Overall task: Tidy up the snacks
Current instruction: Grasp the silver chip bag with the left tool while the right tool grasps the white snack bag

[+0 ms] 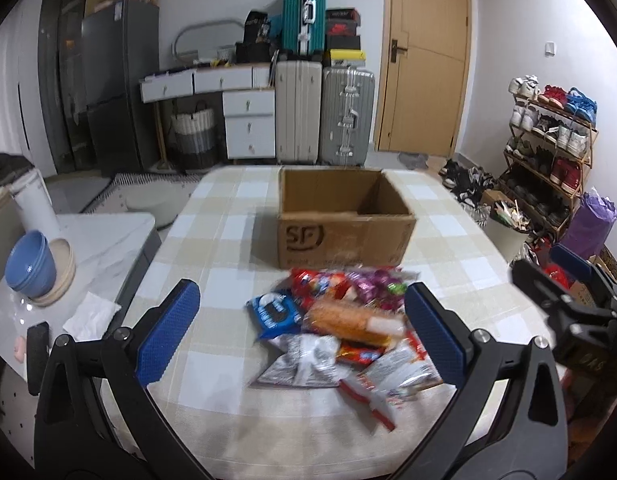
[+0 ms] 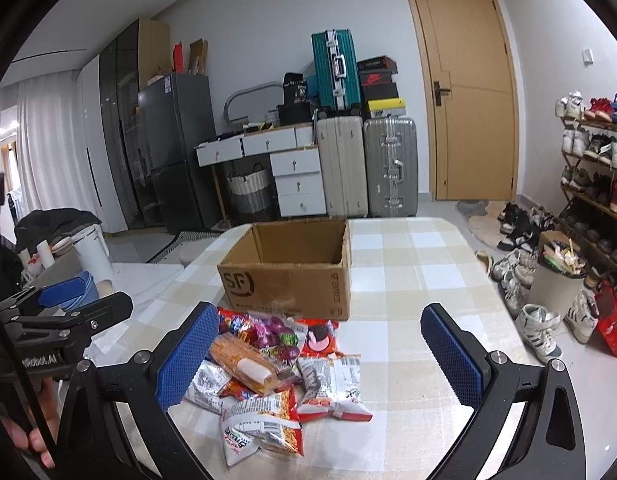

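A pile of snack packets (image 1: pixel 340 328) lies on the checked tablecloth just in front of an open, empty cardboard box (image 1: pixel 344 220). An orange packet (image 1: pixel 354 322) lies on top, a blue cookie packet (image 1: pixel 274 314) at the left. My left gripper (image 1: pixel 302 330) is open and empty, hovering above the pile. In the right wrist view the pile (image 2: pixel 268 372) sits lower left and the box (image 2: pixel 292 268) behind it. My right gripper (image 2: pixel 320 354) is open and empty, above the pile's right side. The left gripper (image 2: pixel 64 312) also shows at the left edge there.
The table (image 1: pixel 212 236) has rounded corners. A side counter at left holds blue bowls (image 1: pixel 30 264) and a white tissue (image 1: pixel 90 316). A shoe rack (image 2: pixel 592 160), shoes and a bin (image 2: pixel 556 280) stand on the floor at right. Suitcases (image 1: pixel 324 112) stand behind.
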Demonstrator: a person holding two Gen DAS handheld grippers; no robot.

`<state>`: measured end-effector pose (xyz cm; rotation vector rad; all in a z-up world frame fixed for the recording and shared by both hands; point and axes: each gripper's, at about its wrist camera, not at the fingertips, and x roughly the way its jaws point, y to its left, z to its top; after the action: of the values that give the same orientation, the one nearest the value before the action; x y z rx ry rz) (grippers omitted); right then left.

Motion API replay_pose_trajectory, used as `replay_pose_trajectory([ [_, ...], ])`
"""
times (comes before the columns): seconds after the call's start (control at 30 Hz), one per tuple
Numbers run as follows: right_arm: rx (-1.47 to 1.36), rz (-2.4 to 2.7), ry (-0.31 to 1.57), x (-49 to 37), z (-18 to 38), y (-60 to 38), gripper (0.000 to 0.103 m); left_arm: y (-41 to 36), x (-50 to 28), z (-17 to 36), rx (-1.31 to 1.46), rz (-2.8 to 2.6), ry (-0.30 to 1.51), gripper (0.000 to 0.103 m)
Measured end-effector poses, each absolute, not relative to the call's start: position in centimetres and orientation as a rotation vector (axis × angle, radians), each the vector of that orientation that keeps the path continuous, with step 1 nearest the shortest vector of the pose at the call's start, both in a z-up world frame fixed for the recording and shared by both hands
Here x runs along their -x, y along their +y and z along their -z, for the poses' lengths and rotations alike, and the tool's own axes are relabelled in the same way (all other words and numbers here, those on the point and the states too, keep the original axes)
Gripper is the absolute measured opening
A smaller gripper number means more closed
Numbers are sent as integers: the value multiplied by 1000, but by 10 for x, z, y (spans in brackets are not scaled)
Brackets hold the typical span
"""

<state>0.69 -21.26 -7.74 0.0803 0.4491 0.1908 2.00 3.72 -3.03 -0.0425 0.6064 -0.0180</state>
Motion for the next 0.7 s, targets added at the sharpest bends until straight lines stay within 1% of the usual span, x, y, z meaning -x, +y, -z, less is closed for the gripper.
replay_pose_trajectory([
  [0.1, -90, -212, 474, -14, 87, -213, 103, 61, -35, 53, 64, 22, 674, 102],
  [0.27, -97, -257, 534, -28, 110, -209, 103, 91, -64, 109, 130, 81, 822, 102],
  [0.3, -96, -263, 546, -31, 113, -208, 103, 94, -68, 119, 141, 96, 842, 100],
  [0.37, -97, -281, 569, -37, 122, -205, 103, 91, -76, 136, 138, 120, 875, 97],
  [0.47, -99, -301, 596, -45, 133, -201, 103, 77, -85, 154, 115, 169, 905, 97],
  [0.53, -106, -312, 617, -51, 140, -200, 103, 66, -91, 163, 106, 192, 926, 93],
  [0.63, -119, -330, 643, -59, 149, -202, 103, 56, -105, 179, 103, 210, 983, 80],
  [0.67, -122, -329, 650, -62, 152, -203, 103, 54, -108, 183, 107, 222, 998, 72],
  [0.7, -124, -327, 659, -64, 155, -204, 103, 51, -112, 189, 109, 233, 1015, 65],
])
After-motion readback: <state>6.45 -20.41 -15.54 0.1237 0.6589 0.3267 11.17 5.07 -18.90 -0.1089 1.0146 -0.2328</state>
